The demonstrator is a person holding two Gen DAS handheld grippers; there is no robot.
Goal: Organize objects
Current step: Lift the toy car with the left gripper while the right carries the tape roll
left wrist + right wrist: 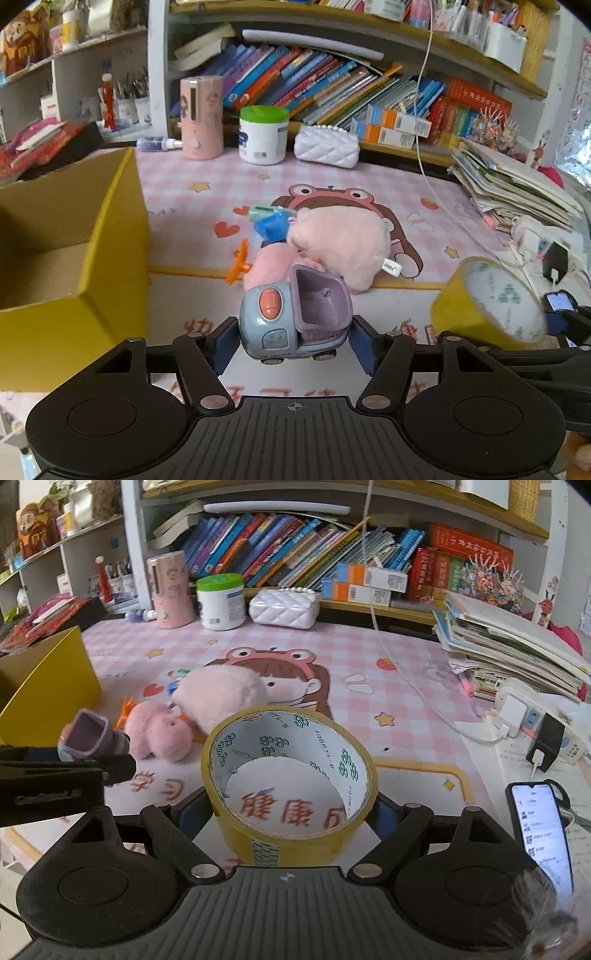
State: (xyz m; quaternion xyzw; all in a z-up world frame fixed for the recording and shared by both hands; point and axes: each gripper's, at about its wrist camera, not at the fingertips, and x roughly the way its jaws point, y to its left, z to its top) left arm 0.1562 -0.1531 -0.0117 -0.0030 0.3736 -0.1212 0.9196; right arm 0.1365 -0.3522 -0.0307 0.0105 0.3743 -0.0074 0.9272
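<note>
While both tools hovered above the pink checked counter (369, 177), each hand-held gripper was clamped on a separate item.

Left hand-held gripper (295, 341) pinched a glossy plastic toy truck (291, 321), rounded grey-blue cab with an orange dome and a boxy lilac bin, just in front of the fluffy pink plush toy (340, 236). Right hand-held gripper (291, 808) squeezed a yellow tape roll (290, 775), a wide ring with a white printed core, also nearer than the plush. Left of the plush stood a yellow cardboard box (74, 258), partly cut off by the frame edge; a small blue item behind the plush was half hidden.
</note>
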